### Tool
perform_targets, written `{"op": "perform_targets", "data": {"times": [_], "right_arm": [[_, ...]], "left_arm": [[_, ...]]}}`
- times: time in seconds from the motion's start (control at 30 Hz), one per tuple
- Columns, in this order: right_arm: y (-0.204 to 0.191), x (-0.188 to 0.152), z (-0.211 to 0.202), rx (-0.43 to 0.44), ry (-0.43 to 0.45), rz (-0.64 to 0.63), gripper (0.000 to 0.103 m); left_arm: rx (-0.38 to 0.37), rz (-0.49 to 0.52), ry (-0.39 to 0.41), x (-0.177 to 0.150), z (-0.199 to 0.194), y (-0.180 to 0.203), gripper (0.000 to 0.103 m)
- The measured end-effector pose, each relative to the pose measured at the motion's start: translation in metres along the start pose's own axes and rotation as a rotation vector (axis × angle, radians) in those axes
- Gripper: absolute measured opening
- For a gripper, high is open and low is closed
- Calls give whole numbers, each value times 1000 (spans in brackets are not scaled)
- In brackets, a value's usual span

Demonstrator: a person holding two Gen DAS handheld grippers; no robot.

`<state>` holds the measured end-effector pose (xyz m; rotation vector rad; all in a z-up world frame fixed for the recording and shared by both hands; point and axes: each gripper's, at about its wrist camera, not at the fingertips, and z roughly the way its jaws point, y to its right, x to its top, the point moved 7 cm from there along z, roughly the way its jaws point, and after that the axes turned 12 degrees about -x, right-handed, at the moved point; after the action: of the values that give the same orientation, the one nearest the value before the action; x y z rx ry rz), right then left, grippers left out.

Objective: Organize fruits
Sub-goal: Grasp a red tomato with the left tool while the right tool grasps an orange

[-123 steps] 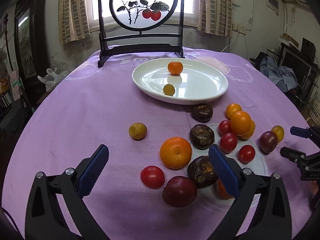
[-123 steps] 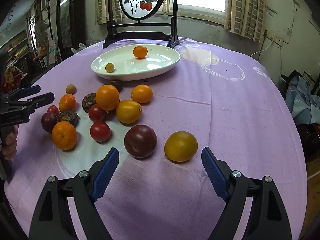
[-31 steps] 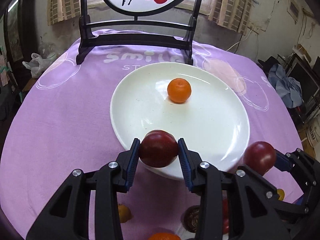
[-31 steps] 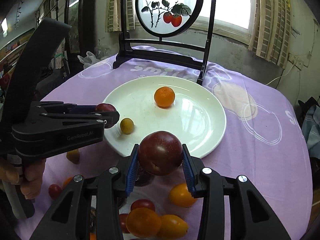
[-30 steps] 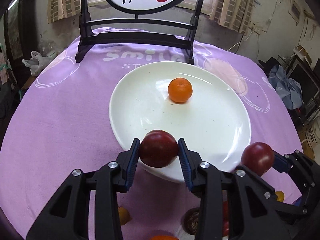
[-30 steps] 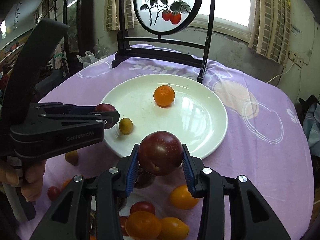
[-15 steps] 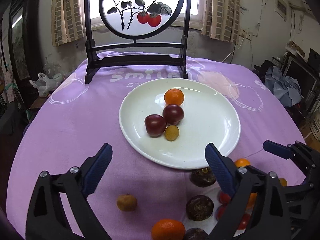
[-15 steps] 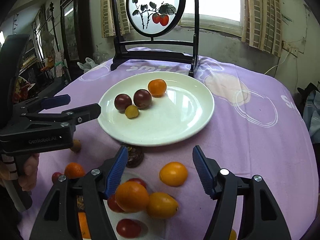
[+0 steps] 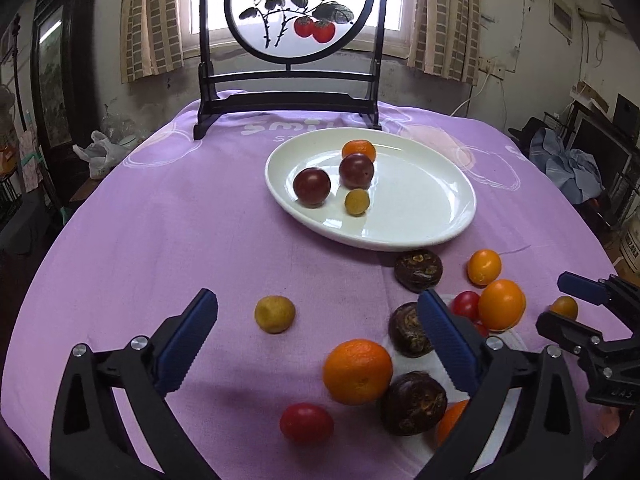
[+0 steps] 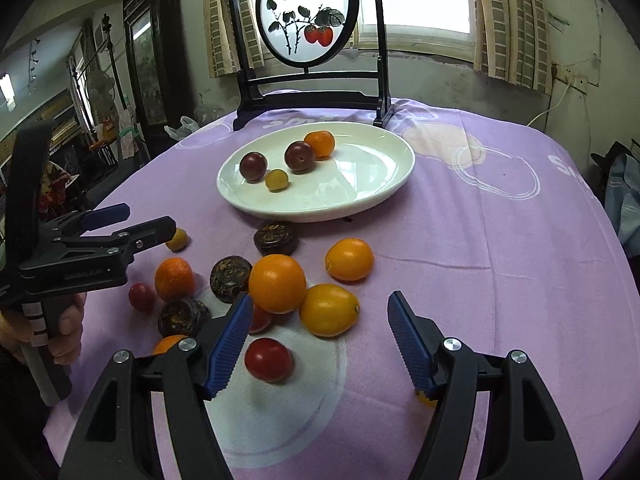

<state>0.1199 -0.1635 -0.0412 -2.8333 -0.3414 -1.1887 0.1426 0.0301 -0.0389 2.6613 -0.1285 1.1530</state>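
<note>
Resting on the plate (image 9: 440, 216): two plums (image 9: 312, 186), one small orange (image 9: 359, 149), one yellow fruit (image 9: 357, 201), all close together at its far left. Loose on the cloth (image 9: 160, 248) near me: oranges (image 9: 357, 372), tomatoes (image 10: 268, 359), dark wrinkled fruits (image 9: 418, 270). My left gripper (image 9: 318, 340) is spread wide and holds nothing; my right gripper (image 10: 320, 344) likewise.

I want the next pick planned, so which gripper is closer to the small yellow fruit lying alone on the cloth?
Left. The left gripper has the small yellow fruit just ahead between its open fingers; the right gripper sits farther off, across the fruit cluster.
</note>
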Motion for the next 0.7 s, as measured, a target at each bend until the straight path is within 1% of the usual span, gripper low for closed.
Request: {"op": "perform_targets", "data": {"times": [0.03, 0.1, 0.13, 0.17, 0.2, 0.23, 0.27, 0.37, 0.43, 0.57, 0.6, 0.67, 0.7], "right_arm": [[-7, -2, -3, 23, -2, -10, 70], [-23, -7, -9, 83, -3, -35, 70], [-37, -12, -14, 148, -17, -64, 70], [-48, -16, -17, 188, -25, -88, 70], [-59, -20, -21, 215, -24, -119, 70], [-69, -24, -23, 223, -18, -157, 70], [-78, -28, -24, 223, -19, -191, 70], [-92, -37, -18, 208, -42, -249, 70], [-94, -41, -12, 195, -64, -261, 70], [-93, -45, 1, 181, -99, -247, 70], [-93, -45, 5, 168, -105, -244, 68], [-94, -47, 11, 153, -119, -240, 59], [-95, -47, 12, 162, -121, -233, 56]], "left_arm": [[6, -16, -10, -3, 1, -4, 98], [-8, -35, -16, -6, 0, -8, 98], [-18, -37, -8, -7, -2, -9, 98], [-17, -31, 5, -7, -4, -10, 98], [-3, -24, 13, -8, -5, -12, 98], [19, -16, 14, -8, -5, -14, 98], [32, -11, 11, -8, -4, -16, 98], [14, -24, -11, -10, -1, -16, 98], [5, -25, -23, -11, 0, -15, 98], [14, -20, -26, -11, -1, -14, 98], [15, -19, -28, -12, -1, -14, 98], [14, -18, -38, -13, 0, -14, 98], [12, -17, -44, -14, 1, -13, 98]]}}
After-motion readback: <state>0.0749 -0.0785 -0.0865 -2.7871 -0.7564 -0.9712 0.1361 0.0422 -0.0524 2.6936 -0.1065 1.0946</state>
